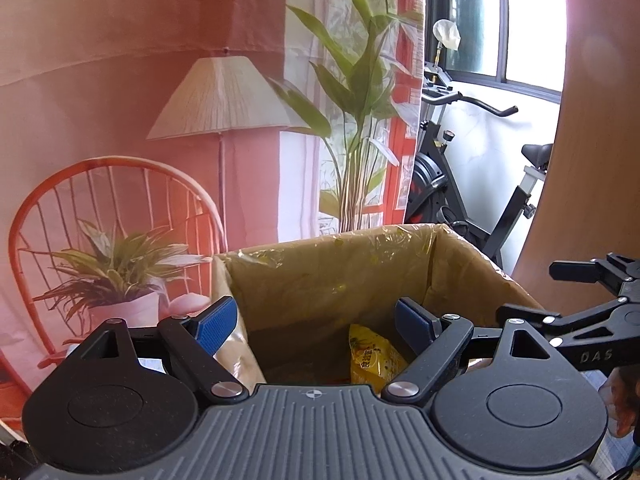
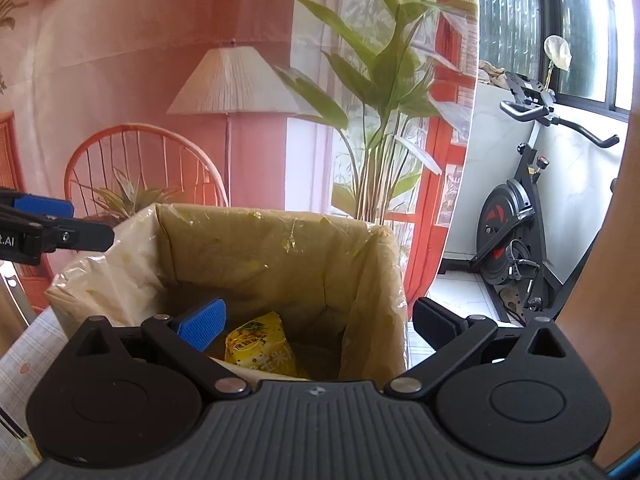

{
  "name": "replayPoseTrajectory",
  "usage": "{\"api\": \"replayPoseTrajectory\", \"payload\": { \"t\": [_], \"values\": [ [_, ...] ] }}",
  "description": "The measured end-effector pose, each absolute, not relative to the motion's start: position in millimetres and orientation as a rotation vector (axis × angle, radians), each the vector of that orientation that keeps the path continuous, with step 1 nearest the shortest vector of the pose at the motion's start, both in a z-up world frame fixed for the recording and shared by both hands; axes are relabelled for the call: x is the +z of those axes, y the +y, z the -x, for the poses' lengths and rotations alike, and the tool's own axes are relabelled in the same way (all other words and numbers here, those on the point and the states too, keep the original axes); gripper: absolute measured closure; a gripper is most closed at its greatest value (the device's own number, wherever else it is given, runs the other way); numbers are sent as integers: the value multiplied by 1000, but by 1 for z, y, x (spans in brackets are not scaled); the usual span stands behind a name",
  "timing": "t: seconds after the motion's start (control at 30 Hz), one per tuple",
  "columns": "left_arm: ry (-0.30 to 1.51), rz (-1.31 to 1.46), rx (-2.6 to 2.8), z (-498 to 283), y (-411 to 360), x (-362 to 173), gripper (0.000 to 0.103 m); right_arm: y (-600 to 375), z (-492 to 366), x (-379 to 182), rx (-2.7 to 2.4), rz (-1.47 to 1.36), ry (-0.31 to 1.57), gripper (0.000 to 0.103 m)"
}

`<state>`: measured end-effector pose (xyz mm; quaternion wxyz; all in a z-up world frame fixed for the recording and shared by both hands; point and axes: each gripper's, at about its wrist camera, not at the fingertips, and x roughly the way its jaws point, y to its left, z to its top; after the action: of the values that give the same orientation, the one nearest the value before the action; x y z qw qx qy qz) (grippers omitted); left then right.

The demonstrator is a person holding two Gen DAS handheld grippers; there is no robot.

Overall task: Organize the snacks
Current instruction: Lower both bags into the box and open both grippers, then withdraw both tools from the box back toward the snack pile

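A cardboard box (image 1: 476,264) lined with a clear plastic bag stands right in front of both grippers. Deep inside it lies a yellow snack packet (image 1: 370,360), also visible in the right wrist view as the yellow packet (image 2: 260,346). My left gripper (image 1: 316,322) hovers over the near rim of the box, jaws open, with nothing between its blue pads (image 1: 216,326). My right gripper (image 2: 320,320) hangs over the box (image 2: 276,240) too, open wide and empty. Each gripper shows at the edge of the other's view: the right gripper (image 1: 548,292) and the left gripper (image 2: 68,220).
Behind the box hangs a printed backdrop (image 1: 120,80) showing a lamp, a chair and plants. An exercise bike (image 2: 516,236) stands by the window at the right. A wooden panel (image 1: 600,160) rises at the far right. A checked tablecloth (image 2: 24,364) covers the surface under the box.
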<state>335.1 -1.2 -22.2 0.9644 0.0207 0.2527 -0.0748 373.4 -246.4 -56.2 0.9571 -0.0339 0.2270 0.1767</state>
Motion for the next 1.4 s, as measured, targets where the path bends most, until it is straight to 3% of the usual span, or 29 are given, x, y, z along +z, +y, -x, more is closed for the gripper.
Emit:
{"api": "replayPoseTrajectory", "payload": {
  "t": [0.7,1.4],
  "values": [
    [480,-21,-151,-265,23,-16,15,-258,-302,-38,382,-16,387,1],
    [567,45,-85,-210,43,-87,15,-278,-256,-107,365,-65,424,1]
  ]
}}
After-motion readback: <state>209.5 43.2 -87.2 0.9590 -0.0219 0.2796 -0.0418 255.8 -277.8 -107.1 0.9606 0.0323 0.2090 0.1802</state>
